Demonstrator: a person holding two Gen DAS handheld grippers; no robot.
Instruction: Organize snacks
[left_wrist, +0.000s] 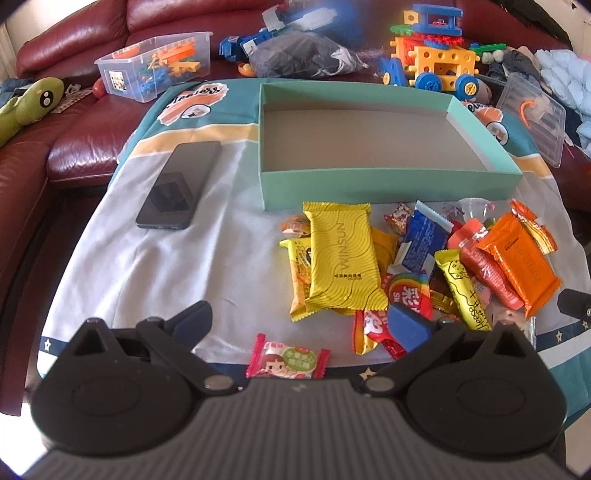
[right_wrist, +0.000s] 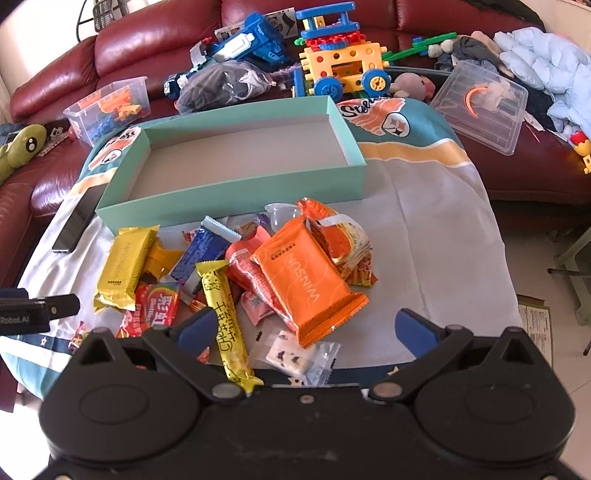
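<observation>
A pile of snack packets lies on a cloth in front of an empty mint-green box (left_wrist: 388, 184) (right_wrist: 236, 192). It includes a yellow packet (left_wrist: 341, 258) (right_wrist: 123, 269), an orange packet (left_wrist: 519, 266) (right_wrist: 306, 280), a blue packet (left_wrist: 424, 236) (right_wrist: 201, 251) and a yellow stick (right_wrist: 227, 317). A small pink candy (left_wrist: 288, 358) lies alone near the front edge. My left gripper (left_wrist: 299, 321) is open and empty above that candy. My right gripper (right_wrist: 306, 328) is open and empty above the orange packet's near end and a clear-wrapped sweet (right_wrist: 295, 354).
A black phone (left_wrist: 177, 184) lies on the cloth left of the box. The cloth covers a red leather sofa (left_wrist: 74, 147). Behind the box are a clear bin of toy parts (left_wrist: 155, 66), a toy block car (left_wrist: 436, 62), a dark bag (left_wrist: 303, 55) and a clear lid (right_wrist: 480, 107).
</observation>
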